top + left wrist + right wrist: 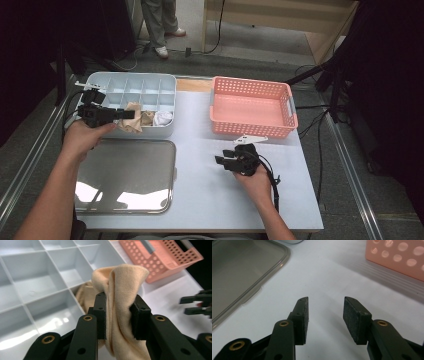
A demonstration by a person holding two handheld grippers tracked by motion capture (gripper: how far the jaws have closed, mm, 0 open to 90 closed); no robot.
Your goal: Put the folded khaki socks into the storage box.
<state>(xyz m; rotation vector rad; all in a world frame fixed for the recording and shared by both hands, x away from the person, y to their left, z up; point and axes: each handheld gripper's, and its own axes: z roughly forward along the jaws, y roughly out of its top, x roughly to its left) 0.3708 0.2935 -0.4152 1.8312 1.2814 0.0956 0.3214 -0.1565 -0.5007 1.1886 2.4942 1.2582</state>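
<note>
Pinched by the left hand-held gripper (117, 315), the beige cloth (122, 290) seemingly hangs lengthwise downward.

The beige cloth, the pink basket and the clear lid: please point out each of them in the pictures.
beige cloth (122, 297), left gripper view, on the fold pinched between the jaws.
pink basket (250, 127), high view, on its near perforated wall.
clear lid (125, 175), high view, on its flat middle.
</note>
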